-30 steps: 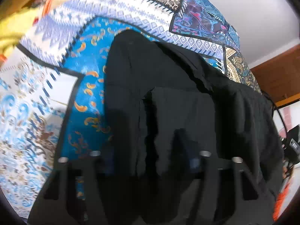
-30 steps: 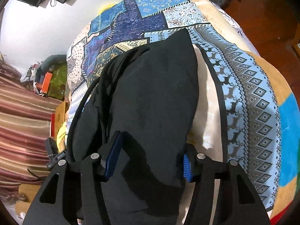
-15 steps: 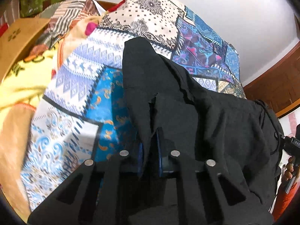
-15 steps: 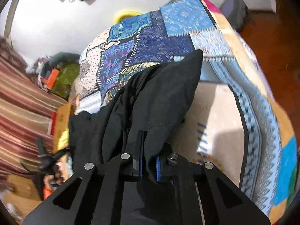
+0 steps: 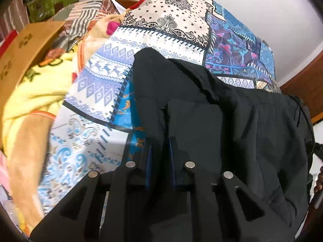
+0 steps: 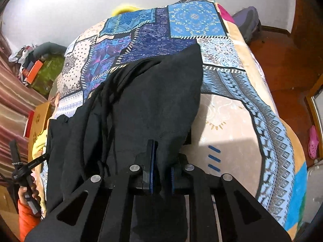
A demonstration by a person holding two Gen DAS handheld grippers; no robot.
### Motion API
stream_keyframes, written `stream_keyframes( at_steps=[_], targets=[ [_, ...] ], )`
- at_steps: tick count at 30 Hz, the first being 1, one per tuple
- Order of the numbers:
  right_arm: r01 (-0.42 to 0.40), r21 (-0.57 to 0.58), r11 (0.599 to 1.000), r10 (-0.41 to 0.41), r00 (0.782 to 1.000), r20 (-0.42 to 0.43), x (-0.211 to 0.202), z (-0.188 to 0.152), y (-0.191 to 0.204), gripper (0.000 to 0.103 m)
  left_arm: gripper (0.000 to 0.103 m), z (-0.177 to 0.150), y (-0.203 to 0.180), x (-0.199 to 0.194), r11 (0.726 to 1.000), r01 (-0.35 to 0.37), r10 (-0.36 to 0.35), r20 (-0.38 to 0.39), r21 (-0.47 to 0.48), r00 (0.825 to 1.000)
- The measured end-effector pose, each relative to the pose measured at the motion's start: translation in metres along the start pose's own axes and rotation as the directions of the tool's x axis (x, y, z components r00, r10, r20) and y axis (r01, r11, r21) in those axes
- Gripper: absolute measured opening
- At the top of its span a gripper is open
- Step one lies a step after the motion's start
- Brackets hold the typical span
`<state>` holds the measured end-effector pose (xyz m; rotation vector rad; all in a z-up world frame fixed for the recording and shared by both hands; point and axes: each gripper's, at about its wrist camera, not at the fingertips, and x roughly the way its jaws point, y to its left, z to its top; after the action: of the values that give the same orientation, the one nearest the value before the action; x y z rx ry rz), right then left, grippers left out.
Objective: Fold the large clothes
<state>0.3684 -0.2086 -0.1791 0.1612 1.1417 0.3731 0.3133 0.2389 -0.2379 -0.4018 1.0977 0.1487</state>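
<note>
A large black garment [image 5: 212, 109] lies stretched across a patchwork bedspread [image 5: 161, 30]. My left gripper [image 5: 160, 147] is shut on the near edge of the garment at its left end, with cloth pinched between the blue pads. My right gripper [image 6: 161, 161] is shut on the near edge of the black garment [image 6: 151, 96] at its right end. The cloth rises from the bedspread [image 6: 191, 20] toward both grippers. A drawstring hangs along the garment's folds in the right wrist view.
A yellow blanket [image 5: 36, 92] and a cardboard box [image 5: 22, 46] lie left of the bed. A green box [image 6: 46, 74] sits by the wall. The other hand-held gripper [image 6: 22, 169] shows at the far left. Wooden floor [image 6: 282, 50] and a pink shoe [image 6: 313, 145] lie right.
Both grippers closed from open onto the near edge of the black garment and lifted it. The views pulled back, showing more of the bed.
</note>
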Motion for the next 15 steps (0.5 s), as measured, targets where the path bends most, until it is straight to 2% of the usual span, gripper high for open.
stream_keyframes(
  at_steps=[4,8,13,15],
  targets=[
    [0.031,-0.033,0.999,-0.031,0.999,0.007,-0.021,-0.009,0.005,0.013,0.013,-0.003,0.002,-0.025,0.999,0.033,-0.032,0.018,-0.005,0.999],
    [0.022,-0.052,0.998,-0.019,0.999,0.041,-0.05,-0.021,0.008,0.013,0.013,-0.011,0.004,-0.06,0.998,0.061,-0.06,0.069,-0.012,0.996],
    [-0.006,-0.067,0.998,0.011,0.997,0.074,-0.083,-0.037,0.013,0.014,0.013,-0.023,0.001,-0.095,0.999,0.015,-0.019,0.111,0.031,0.994],
    [-0.002,-0.082,0.997,0.009,0.996,0.09,-0.096,-0.045,0.016,0.018,0.014,-0.03,0.002,-0.109,0.999,0.007,-0.012,0.128,0.043,0.992]
  ],
)
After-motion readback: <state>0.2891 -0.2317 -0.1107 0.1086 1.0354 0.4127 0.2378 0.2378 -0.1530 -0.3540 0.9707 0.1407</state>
